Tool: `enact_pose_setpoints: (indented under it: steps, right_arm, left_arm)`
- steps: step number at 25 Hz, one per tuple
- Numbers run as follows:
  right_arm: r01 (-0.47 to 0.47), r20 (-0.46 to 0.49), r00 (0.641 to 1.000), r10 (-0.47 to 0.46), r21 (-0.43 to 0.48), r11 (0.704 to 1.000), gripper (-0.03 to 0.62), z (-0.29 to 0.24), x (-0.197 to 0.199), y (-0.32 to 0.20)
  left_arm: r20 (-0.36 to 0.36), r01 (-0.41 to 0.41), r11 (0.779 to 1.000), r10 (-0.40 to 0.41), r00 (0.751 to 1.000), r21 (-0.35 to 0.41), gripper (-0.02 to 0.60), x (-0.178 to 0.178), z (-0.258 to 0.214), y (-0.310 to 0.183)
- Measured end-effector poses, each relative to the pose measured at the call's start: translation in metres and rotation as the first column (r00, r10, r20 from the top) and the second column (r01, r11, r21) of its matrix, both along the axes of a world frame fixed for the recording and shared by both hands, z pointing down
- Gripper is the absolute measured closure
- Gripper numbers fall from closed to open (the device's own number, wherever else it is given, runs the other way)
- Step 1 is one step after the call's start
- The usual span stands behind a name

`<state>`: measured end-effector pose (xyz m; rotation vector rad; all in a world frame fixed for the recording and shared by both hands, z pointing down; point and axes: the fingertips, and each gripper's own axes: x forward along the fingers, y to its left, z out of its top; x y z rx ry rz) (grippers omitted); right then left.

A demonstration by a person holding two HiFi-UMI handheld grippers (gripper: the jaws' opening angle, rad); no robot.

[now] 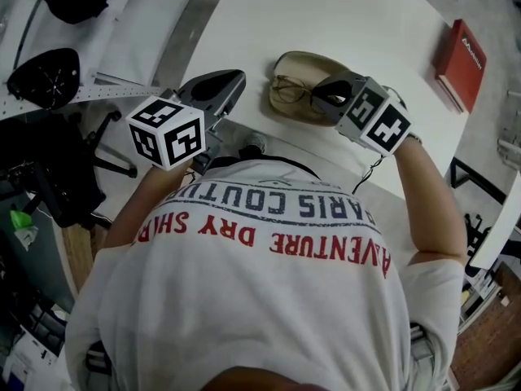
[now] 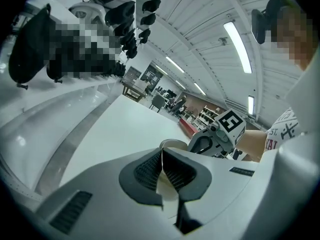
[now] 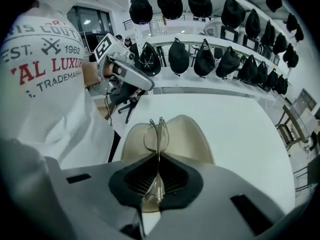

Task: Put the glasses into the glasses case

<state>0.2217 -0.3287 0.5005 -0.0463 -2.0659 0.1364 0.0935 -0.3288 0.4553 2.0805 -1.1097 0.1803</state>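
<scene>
An open beige glasses case [image 1: 299, 62] lies on the white table [image 1: 342, 15] near its front edge. The thin-framed glasses [image 1: 291, 93] are at the case's opening, and my right gripper [image 1: 322, 98] is shut on them. In the right gripper view the glasses [image 3: 156, 133] stick out edge-on from the closed jaws of the right gripper [image 3: 159, 176], pointing steeply down over the case [image 3: 189, 140]. My left gripper [image 1: 231, 81] hovers to the left of the case, shut with nothing held. In the left gripper view, its shut jaws [image 2: 162, 170] face the case [image 2: 172, 144] and the right gripper [image 2: 202, 144].
A red book [image 1: 461, 62] lies at the table's far right. A shelf of black caps [image 3: 202, 56] runs behind the table. The person's torso in a white printed shirt [image 1: 269, 267] presses against the table's near edge. Office chairs [image 1: 57, 72] stand to the left.
</scene>
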Motion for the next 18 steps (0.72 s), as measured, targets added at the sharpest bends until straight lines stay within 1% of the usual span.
enact_pose_setpoints:
  steps: [5,10,13,15,18]
  right_arm:
    - [-0.011,-0.013,1.0,0.011,-0.011,1.0,0.562,0.012,-0.002,-0.002]
    - [-0.06,-0.007,0.998,0.06,0.012,0.998,0.56,0.013,-0.007,-0.007]
    - [-0.1,0.019,0.995,0.1,-0.002,0.995,0.552,0.01,-0.01,-0.005]
    - [-0.139,0.035,0.99,0.14,-0.011,0.99,0.456,0.007,-0.011,-0.003]
    - [-0.216,0.067,0.974,0.215,0.013,0.976,0.4,-0.001,-0.011,-0.003]
  left_arm:
    - [0.004,-0.014,1.0,0.014,1.0,-0.002,0.552,0.002,0.007,0.001]
    - [0.007,-0.011,1.0,0.011,1.0,0.001,0.552,-0.005,0.006,0.007]
    - [0.01,-0.017,1.0,0.017,1.0,-0.005,0.552,-0.009,0.004,0.014]
    - [0.012,-0.025,1.0,0.025,1.0,-0.009,0.552,-0.012,0.002,0.019]
    - [0.011,-0.039,0.999,0.039,0.999,-0.009,0.552,-0.015,-0.004,0.027]
